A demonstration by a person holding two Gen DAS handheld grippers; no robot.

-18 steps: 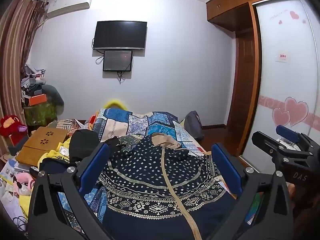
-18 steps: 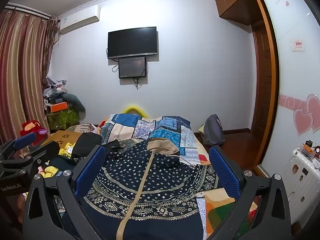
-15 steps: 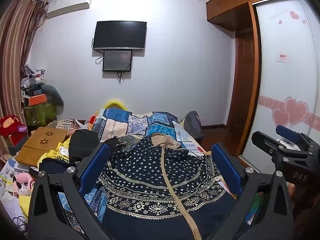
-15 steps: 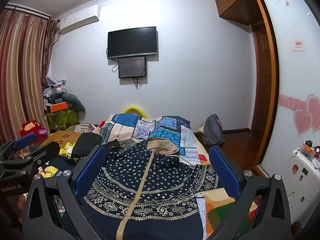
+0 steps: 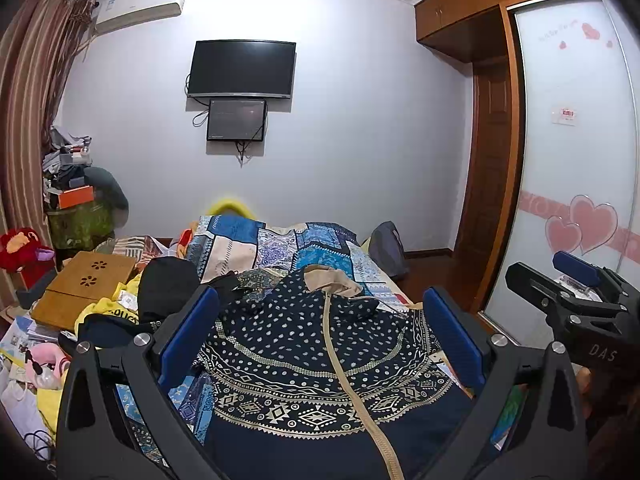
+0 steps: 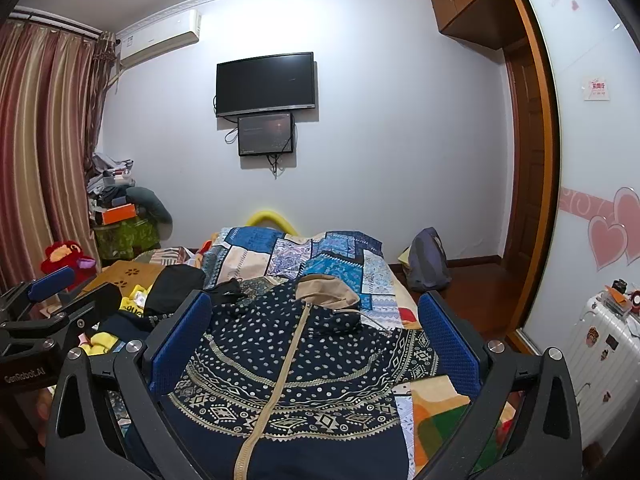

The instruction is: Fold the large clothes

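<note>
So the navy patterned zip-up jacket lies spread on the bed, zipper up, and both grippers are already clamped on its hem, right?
Not clamped. Both wrist views show the left gripper and right gripper wide open above the navy patterned zip-up jacket, gripping nothing. The rest holds: it lies spread on the bed, zipper up.

No change found between the earlier frames and now. Left gripper (image 5: 320,332) and right gripper (image 6: 316,328) in the same place in both wrist views, jaws at the same wide spread, nothing between the pads. Navy patterned jacket (image 5: 320,360) on the bed with identical folds, collar and zipper line. Framing of the room unshifted in either view.
</note>
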